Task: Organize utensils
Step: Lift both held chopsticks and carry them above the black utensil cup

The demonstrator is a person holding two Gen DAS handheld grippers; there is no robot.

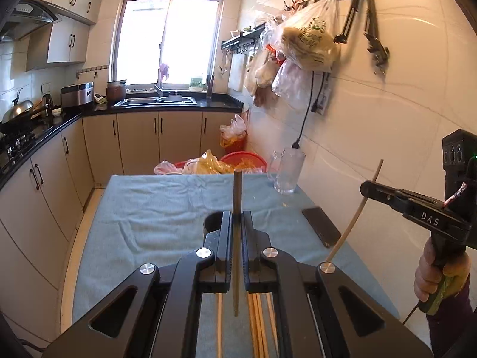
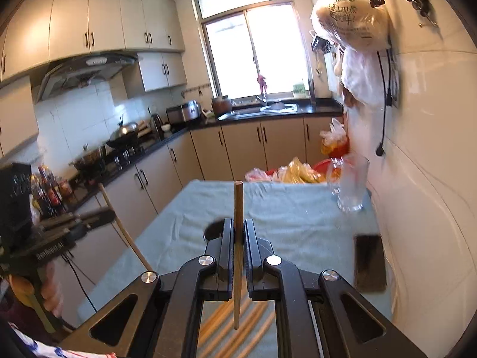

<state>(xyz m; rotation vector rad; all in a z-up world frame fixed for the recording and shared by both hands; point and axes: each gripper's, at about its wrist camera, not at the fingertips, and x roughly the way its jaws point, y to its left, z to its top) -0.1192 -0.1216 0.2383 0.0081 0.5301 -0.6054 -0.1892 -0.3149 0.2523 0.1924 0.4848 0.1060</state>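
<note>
Currently, item by item, you are standing partway through the job.

Left gripper [image 1: 237, 217]: you are holding one dark brown wooden chopstick [image 1: 237, 238] upright, jaws narrowed onto its shaft, tip pointing toward twelve o'clock in the left wrist view.

Right gripper [image 2: 238, 229]: you are clamping one pale bamboo chopstick [image 2: 238, 250] the same way, jaws nearly together on it. In the left wrist view this gripper is showing at three o'clock, the pale stick slanting through it.

Loose light wooden chopsticks [image 1: 259, 325]: several are lying unsorted on the cloth beneath the left gripper, at six o'clock; the right wrist view is showing the same scatter, blurred, so you cannot count them.

Round black holder [image 1: 213, 223]: its rim is peeking out just behind the left gripper's fingers, at about eleven o'clock of the jaws; whether anything is standing in it cannot be told.

Blue-grey cloth-covered table [image 1: 155, 208]: it is carrying everything above.

Clear glass mug [image 1: 287, 174]: it is standing at the table's far right corner, about one o'clock, apparently empty.

Dark flat rectangular phone-like slab [image 1: 320, 226]: it is lying near the right edge, at two o'clock.

Judgement: two sticks are lifted, none visibly stowed; the remaining pile is awaiting you.
</note>
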